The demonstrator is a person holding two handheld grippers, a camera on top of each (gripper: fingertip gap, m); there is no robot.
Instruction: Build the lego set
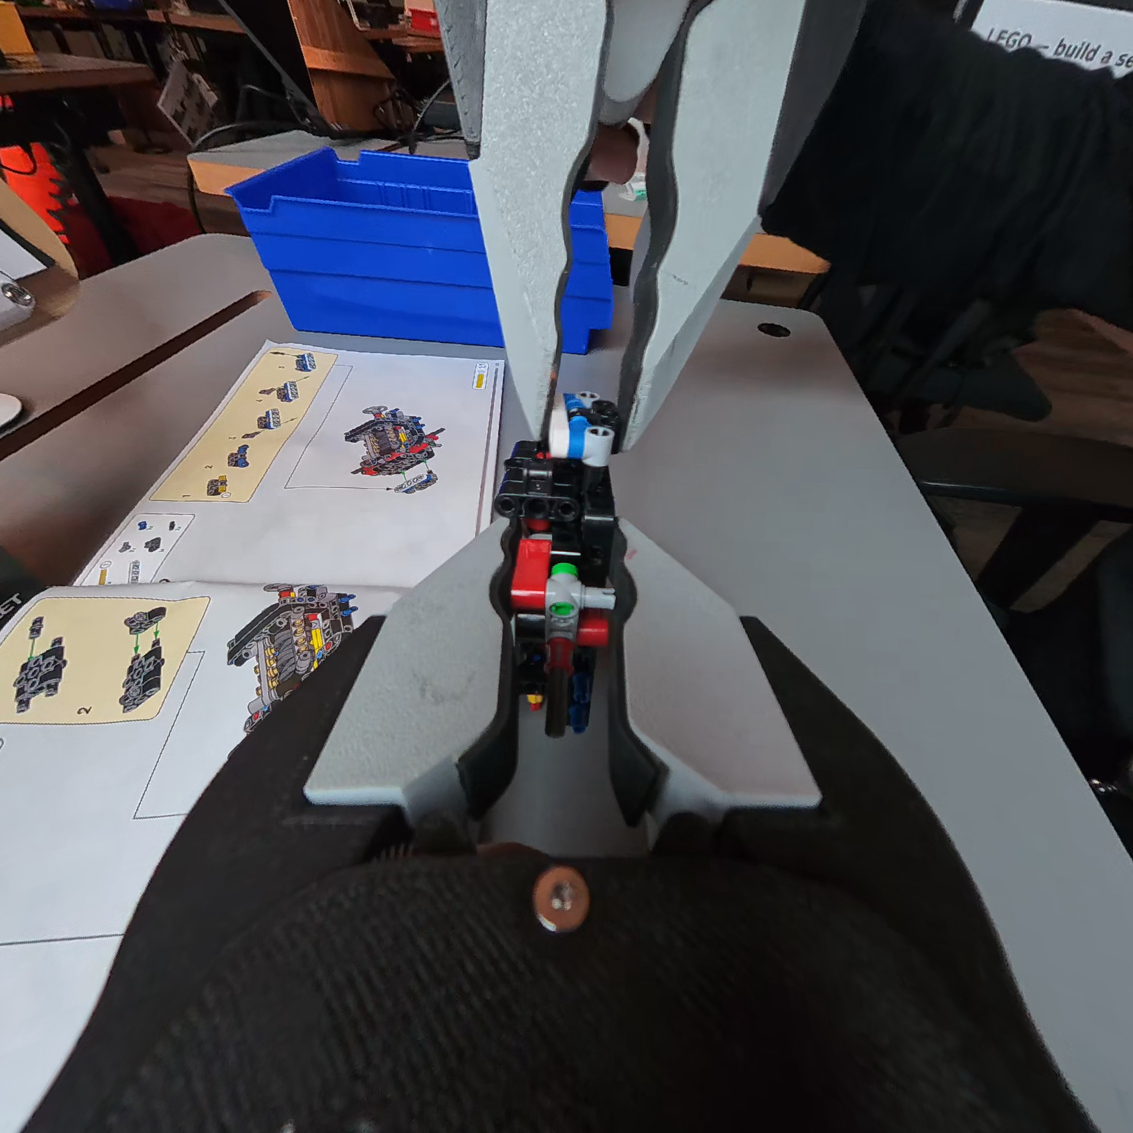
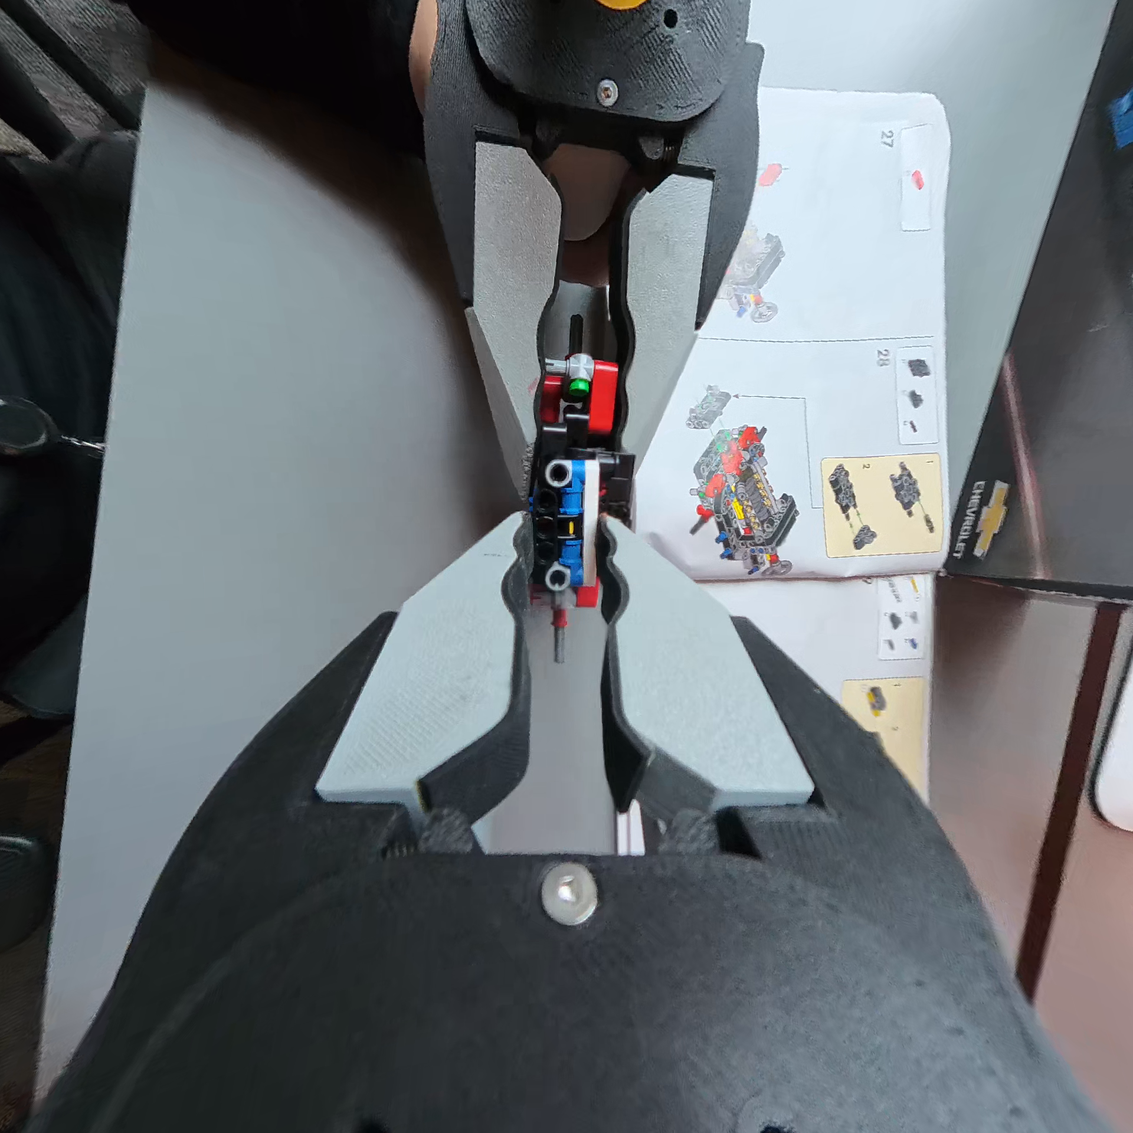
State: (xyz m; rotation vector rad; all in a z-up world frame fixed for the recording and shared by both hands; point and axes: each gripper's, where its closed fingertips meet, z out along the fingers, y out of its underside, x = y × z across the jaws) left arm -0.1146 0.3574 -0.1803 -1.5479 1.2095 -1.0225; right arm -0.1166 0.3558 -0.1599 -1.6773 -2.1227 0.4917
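A small lego model [image 1: 552, 588] of black, red and grey parts with a green pin is held in the air over the grey table [image 1: 766, 552]. My left gripper [image 1: 561, 539] is shut on its red and black end. A blue and white sub-assembly [image 1: 576, 438] sits at the model's far end. My right gripper [image 1: 582, 429] comes in from the opposite side and is shut on it. In the right wrist view, my right gripper [image 2: 564, 527] clamps the blue and white sub-assembly [image 2: 573, 521]. There, my left gripper [image 2: 576, 453] holds the red end of the model [image 2: 598, 392] beyond it.
An open instruction booklet [image 1: 306, 460] lies on the table at the left and also shows in the right wrist view [image 2: 827, 429]. A blue bin [image 1: 380, 245] stands behind it. A black box [image 2: 1054, 368] sits beside the booklet. A dark chair [image 1: 950, 245] is off the table's right edge. My left and right fingertips are right by each other.
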